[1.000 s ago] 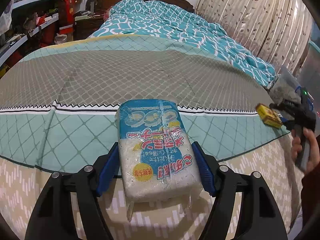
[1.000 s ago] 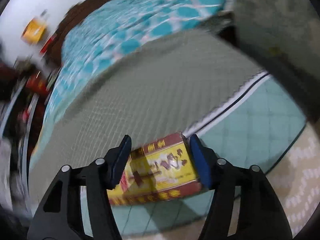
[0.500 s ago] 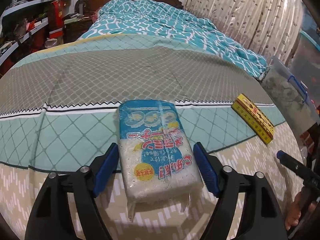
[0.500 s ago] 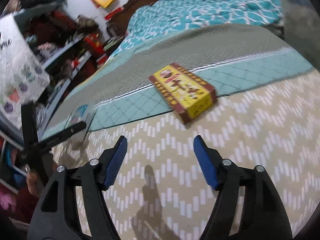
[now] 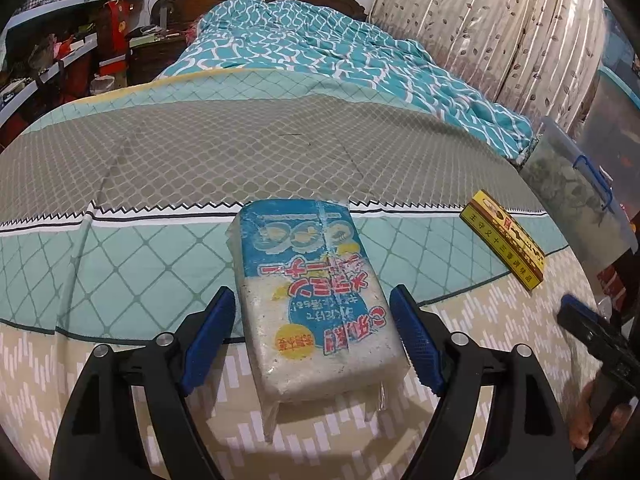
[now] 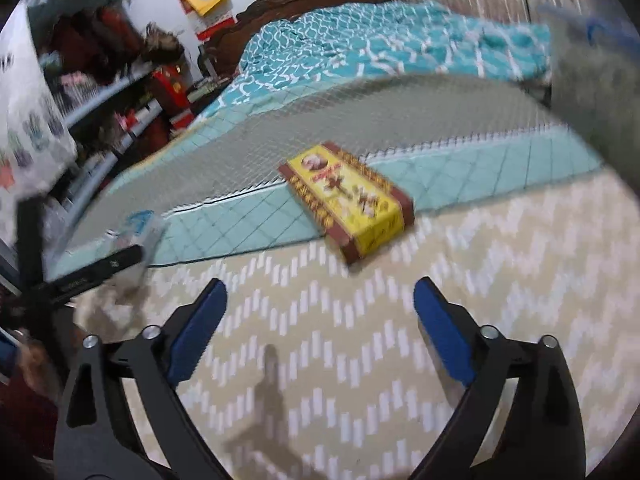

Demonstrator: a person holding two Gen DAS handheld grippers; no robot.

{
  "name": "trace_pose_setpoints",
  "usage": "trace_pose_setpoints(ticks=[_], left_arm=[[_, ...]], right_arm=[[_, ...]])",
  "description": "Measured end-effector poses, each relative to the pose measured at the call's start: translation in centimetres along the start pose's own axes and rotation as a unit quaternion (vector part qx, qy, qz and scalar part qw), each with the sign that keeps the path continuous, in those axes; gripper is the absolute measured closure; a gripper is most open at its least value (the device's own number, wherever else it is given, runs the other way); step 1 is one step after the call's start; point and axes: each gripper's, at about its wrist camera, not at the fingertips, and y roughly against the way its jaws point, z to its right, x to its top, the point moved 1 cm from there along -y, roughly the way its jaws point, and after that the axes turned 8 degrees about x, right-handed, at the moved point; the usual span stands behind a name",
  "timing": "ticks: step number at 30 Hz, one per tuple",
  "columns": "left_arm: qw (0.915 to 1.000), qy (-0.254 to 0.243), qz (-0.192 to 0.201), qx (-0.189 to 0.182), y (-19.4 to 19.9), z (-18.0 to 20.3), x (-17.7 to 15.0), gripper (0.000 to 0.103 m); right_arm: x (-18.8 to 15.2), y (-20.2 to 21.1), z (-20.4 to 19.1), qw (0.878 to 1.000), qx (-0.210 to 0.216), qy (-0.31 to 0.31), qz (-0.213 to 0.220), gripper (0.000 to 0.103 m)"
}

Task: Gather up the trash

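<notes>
Packet (image 5: 316, 300) of blue-and-white wrapped trash lies centre-frame on the bedspread (image 5: 120, 264), between the left gripper (image 5: 312, 336)'s spread pads, apparently untouched; closing off-centre could skew the slippery wrapper. Yellow box (image 6: 348, 196) sits mid-frame beyond the wide, empty right gripper (image 6: 320, 328). Bed edge lies low in frame; quilt (image 5: 320, 56) upper centre, open cloth between.

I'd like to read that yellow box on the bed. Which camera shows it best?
The right wrist view: the yellow box lies near the middle, its printed top facing the camera, though slightly blurred. The left wrist view shows it sharper but small, at the right edge, seen slantwise.
</notes>
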Motion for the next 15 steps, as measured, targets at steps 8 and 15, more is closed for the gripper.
trace_pose_setpoints(ticks=[8,15], left_arm=[[1.0000,-0.001,-0.002,0.007,0.0,0.1,-0.1,0.020],[0.9998,-0.009,-0.005,0.018,-0.2,0.7,-0.1,0.016]], right_arm=[[3.3,-5.1,0.8,0.997,-0.036,0.047,-0.052,0.004],[3.3,-6.2,1.0,0.997,-0.016,0.038,-0.072,0.004]])
